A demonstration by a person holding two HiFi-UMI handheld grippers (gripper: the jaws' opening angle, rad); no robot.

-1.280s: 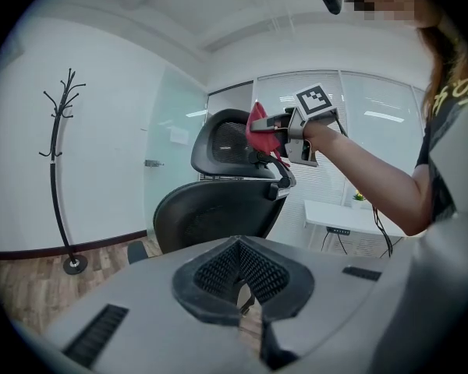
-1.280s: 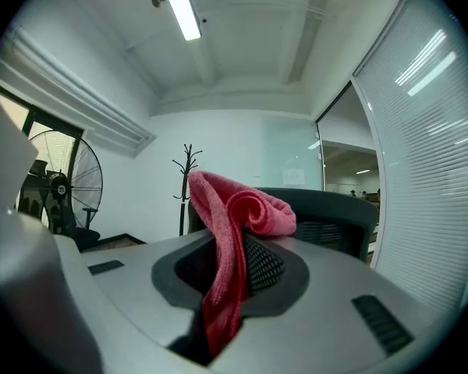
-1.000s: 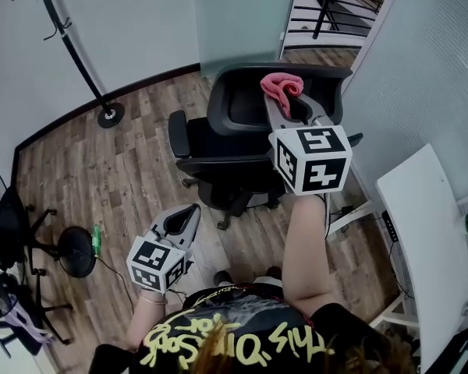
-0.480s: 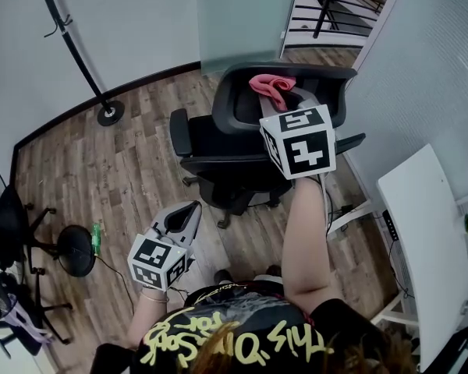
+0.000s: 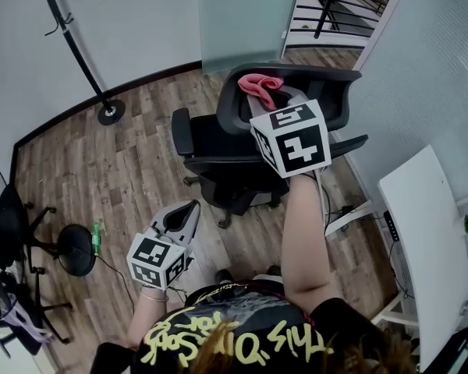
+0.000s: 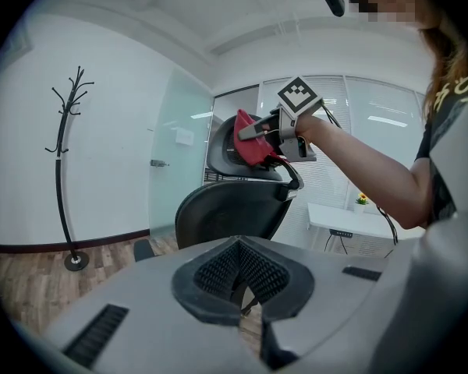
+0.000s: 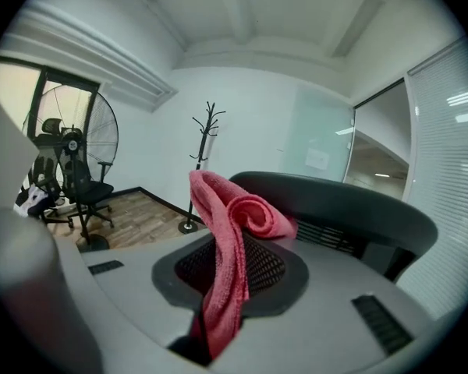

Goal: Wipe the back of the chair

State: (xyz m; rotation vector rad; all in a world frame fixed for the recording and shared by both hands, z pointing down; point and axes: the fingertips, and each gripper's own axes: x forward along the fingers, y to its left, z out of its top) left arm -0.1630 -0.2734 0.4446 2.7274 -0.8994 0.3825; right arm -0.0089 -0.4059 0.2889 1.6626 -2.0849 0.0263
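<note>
Pink terry cloth (image 7: pixel 230 232) is pinched in the right gripper (image 7: pixel 218 302), whose jaws press onto its lower fold; the rolled upper end stands free against the top rim of the black office chair's backrest (image 7: pixel 351 209), left of the rim's middle in the head view; whether it touches is unclear; the left gripper (image 6: pixel 238 275), jaws pressed together and empty, hangs low, well apart from the chair.
</note>
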